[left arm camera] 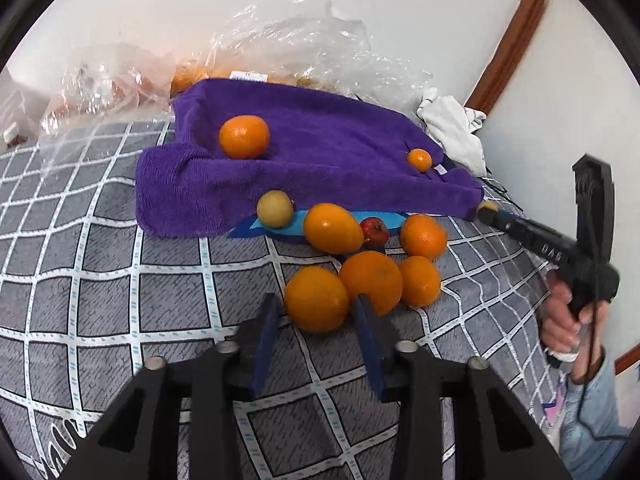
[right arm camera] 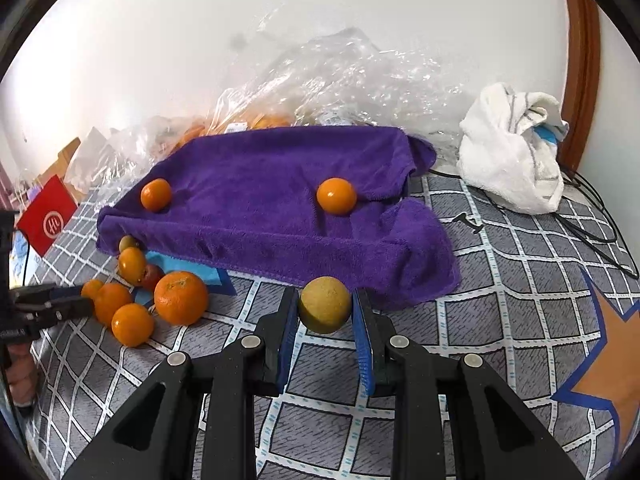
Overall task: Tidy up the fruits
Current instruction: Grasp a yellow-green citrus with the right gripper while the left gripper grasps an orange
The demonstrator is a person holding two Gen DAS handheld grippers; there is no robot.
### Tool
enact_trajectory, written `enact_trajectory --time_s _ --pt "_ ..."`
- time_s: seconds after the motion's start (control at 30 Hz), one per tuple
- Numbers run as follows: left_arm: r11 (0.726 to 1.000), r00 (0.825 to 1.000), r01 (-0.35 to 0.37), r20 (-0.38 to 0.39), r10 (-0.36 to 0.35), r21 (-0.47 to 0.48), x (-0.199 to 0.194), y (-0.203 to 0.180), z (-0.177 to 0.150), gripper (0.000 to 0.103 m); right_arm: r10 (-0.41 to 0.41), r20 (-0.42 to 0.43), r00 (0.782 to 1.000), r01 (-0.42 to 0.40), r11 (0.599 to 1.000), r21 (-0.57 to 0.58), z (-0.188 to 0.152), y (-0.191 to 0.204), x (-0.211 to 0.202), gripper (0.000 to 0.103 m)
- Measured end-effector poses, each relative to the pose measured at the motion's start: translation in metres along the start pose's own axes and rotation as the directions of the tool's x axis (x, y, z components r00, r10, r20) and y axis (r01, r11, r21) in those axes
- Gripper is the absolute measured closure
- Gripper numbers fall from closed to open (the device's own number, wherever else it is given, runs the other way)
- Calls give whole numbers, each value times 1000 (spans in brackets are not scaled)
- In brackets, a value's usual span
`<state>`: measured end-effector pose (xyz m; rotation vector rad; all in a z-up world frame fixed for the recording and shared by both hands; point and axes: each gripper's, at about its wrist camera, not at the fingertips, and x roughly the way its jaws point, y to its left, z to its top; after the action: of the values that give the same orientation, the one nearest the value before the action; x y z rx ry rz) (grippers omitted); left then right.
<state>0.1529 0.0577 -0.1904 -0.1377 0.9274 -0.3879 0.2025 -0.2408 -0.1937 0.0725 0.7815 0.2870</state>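
Right tongs (right arm camera: pixel 325 312) squeeze a round yellow-green fruit (right arm camera: pixel 325 305) just off the front edge of the fuzzy purple towel (right arm camera: pixel 260 216). Left tongs (left arm camera: pixel 316 312) gape wide around a round orange (left arm camera: pixel 316 300) in the crowded pile; open checkered bedspread (left arm camera: pixel 120 288) lies beside it.

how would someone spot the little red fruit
Start at the purple towel; a pile of oranges sits just in front of it on the checked sheet. Wedged at the pile's back is the red fruit, the only red one, smaller than the oranges.
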Motion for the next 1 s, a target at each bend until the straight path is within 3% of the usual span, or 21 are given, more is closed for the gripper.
enact_trajectory --time_s 0.13,0.3,0.43,0.7,0.8,1.0 --pt "999 998 -34 46 34 3 -6 0 3 71 1 20 1000 -2 999 38 3 -8 -4 76" --pt "987 982 -156 102 160 -39 -13 11 10 71 -2 35 999 0 998 59 4 -12 -8 76" --pt "969 969 -240 51 243 -59 -3 19 14 71 -4 40 999 2 998 56 5 -12 -9 76" --pt "950 950 -311 27 311 -7 5 10 17 71 -11 43 999 10 999 33 4 -8 -9 76" --pt "948 948 -317 -21 317 -7 14 13 18 71 -15 37 999 14 999 33 3 -9 -7 76" --pt "967 969 -245 -6 245 -67 8 23 18 71 -6 44 999 3 999 47 4 -11 -10 76"
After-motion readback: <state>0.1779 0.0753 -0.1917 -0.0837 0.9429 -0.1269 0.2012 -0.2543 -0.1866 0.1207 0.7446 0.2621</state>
